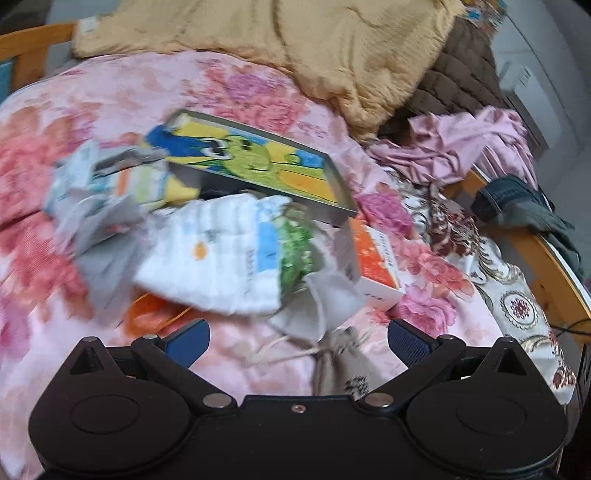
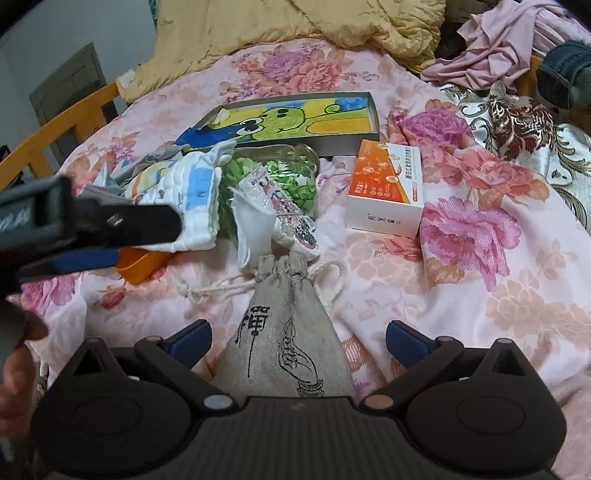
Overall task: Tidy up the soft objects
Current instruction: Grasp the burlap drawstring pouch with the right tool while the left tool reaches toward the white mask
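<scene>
A pile of soft things lies on the pink floral bedspread (image 2: 461, 288). A white quilted cloth (image 1: 218, 254) with blue and orange marks lies in the middle; it also shows in the right wrist view (image 2: 184, 192). A grey drawstring pouch (image 2: 288, 332) with black print lies between the fingers of my right gripper (image 2: 299, 339), which is open. My left gripper (image 1: 299, 338) is open and empty, just short of the cloth pile. It also shows from the side in the right wrist view (image 2: 92, 236), over an orange cup (image 2: 142, 264).
A grey tray with a frog picture (image 2: 295, 118) lies behind the pile. An orange and white box (image 2: 386, 188) lies to the right. A clear bag of green pieces (image 2: 295, 173), a yellow quilt (image 2: 295, 22), pink clothing (image 2: 517, 48) and a wooden bed rail (image 1: 535, 251) surround them.
</scene>
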